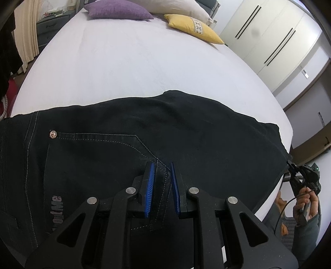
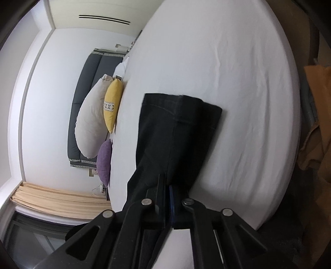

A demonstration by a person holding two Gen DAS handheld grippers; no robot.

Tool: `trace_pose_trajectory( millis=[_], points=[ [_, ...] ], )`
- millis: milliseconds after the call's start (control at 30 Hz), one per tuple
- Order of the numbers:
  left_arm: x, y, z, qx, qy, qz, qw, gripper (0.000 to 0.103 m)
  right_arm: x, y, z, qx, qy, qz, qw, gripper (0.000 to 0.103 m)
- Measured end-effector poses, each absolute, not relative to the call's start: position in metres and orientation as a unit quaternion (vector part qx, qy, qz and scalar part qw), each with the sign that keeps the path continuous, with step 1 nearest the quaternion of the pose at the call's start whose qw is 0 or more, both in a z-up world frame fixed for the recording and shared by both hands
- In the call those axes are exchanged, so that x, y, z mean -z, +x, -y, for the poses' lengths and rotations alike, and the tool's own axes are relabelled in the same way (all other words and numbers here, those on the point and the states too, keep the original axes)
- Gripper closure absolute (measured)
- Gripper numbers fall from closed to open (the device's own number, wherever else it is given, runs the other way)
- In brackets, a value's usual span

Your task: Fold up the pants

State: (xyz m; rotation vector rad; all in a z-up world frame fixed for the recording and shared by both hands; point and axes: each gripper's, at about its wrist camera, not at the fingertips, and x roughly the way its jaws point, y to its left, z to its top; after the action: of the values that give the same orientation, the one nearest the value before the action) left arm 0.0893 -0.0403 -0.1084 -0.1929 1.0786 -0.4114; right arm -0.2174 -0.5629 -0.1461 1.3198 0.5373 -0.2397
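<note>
Black denim pants lie spread across the near part of a white bed, with a back pocket and a rivet showing at the left. My left gripper hovers over the pocket seam, its blue-padded jaws a little apart and empty. In the right wrist view the pants run away from me to a folded end. My right gripper is shut on the pants' near edge at the bed's side. It also shows in the left wrist view, pinching the fabric's right corner.
A purple pillow, a white pillow and a yellow pillow lie at the bed's head. White wardrobe doors stand to the right. Cream curtains and a grey headboard show in the right wrist view.
</note>
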Motion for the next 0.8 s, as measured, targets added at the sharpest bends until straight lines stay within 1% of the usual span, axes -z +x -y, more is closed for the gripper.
trace_pose_trajectory(
  millis=[100,233,467,500,600,667,800],
  points=[
    [0.113,0.09,0.04,0.196,-0.089,-0.512,0.832,0.087,0.151,-0.218,0.564,0.113,0.611,-0.246,0.744,0.099],
    [0.123,0.092,0.039,0.191,-0.084,-0.521,0.827,0.087,0.173,-0.216,0.571,0.123,0.623,-0.25,0.731,0.1],
    [0.14,0.096,0.035,0.192,-0.085,-0.522,0.827,0.087,0.181,-0.212,0.577,0.089,0.631,-0.247,0.73,0.102],
    [0.141,0.096,0.034,0.192,-0.084,-0.521,0.827,0.087,0.179,-0.216,0.58,0.092,0.634,-0.248,0.727,0.097],
    [0.144,0.097,0.033,0.195,-0.086,-0.519,0.828,0.087,0.158,-0.23,0.587,0.144,0.598,-0.257,0.746,0.075],
    [0.147,0.097,0.032,0.198,-0.092,-0.519,0.826,0.087,0.142,-0.231,0.589,0.158,0.575,-0.257,0.76,0.075],
    [0.149,0.098,0.03,0.201,-0.099,-0.519,0.825,0.087,0.115,-0.205,0.583,0.09,0.555,-0.231,0.794,0.075]
  ],
)
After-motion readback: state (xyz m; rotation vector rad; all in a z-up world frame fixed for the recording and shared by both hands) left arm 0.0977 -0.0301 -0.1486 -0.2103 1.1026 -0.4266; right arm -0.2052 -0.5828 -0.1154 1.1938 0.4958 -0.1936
